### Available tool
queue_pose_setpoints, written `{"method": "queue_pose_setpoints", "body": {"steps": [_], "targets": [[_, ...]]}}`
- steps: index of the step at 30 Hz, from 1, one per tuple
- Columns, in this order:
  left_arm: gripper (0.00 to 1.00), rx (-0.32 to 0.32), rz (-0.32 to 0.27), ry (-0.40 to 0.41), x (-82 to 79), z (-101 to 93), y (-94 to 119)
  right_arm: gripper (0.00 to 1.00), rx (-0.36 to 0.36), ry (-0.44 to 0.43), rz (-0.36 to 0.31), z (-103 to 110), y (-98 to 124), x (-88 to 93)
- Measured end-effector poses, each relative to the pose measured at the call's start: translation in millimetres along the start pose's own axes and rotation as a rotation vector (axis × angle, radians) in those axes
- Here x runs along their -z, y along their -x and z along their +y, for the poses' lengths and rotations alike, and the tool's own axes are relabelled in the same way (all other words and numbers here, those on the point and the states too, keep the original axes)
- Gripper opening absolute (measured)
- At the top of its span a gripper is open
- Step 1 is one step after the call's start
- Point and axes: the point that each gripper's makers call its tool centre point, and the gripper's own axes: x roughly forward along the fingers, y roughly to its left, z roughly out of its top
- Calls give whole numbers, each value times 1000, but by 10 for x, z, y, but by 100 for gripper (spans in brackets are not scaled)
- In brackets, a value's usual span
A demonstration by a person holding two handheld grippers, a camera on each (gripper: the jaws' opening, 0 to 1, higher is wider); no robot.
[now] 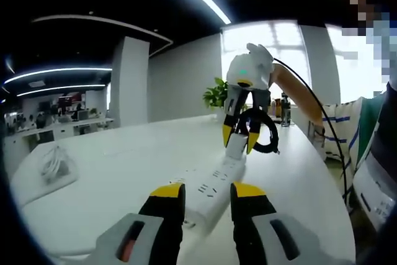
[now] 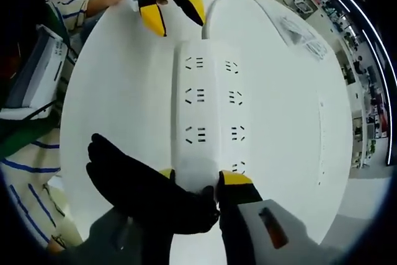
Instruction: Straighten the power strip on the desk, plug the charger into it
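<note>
A white power strip (image 2: 208,100) lies on the round white table (image 2: 124,91), its sockets facing up and its white cord (image 2: 214,4) leading off the far end. In the left gripper view the strip (image 1: 211,187) runs away from me between my jaws. My left gripper (image 1: 208,192) is open at the strip's cord end, also seen as the left gripper (image 2: 173,15). My right gripper (image 1: 240,139) comes down at the other end, shut on a white charger (image 1: 236,148). The charger's coiled black cable (image 1: 265,133) hangs beside it. This cable (image 2: 142,193) hides the left jaw of my right gripper (image 2: 200,177).
A clear bag with white cable (image 1: 56,164) lies at the table's left side. A person in a striped shirt (image 1: 338,131) sits at the right edge. A green plant (image 1: 215,94) and a bottle (image 1: 285,110) stand at the far rim.
</note>
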Motion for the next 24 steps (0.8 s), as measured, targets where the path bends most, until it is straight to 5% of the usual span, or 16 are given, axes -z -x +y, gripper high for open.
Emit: {"method": "queue_pose_setpoints", "body": {"steps": [24], "targets": [[29,-13,-4,6,-24,49,22,26,37,-18,-45,3,-30,-4]]}}
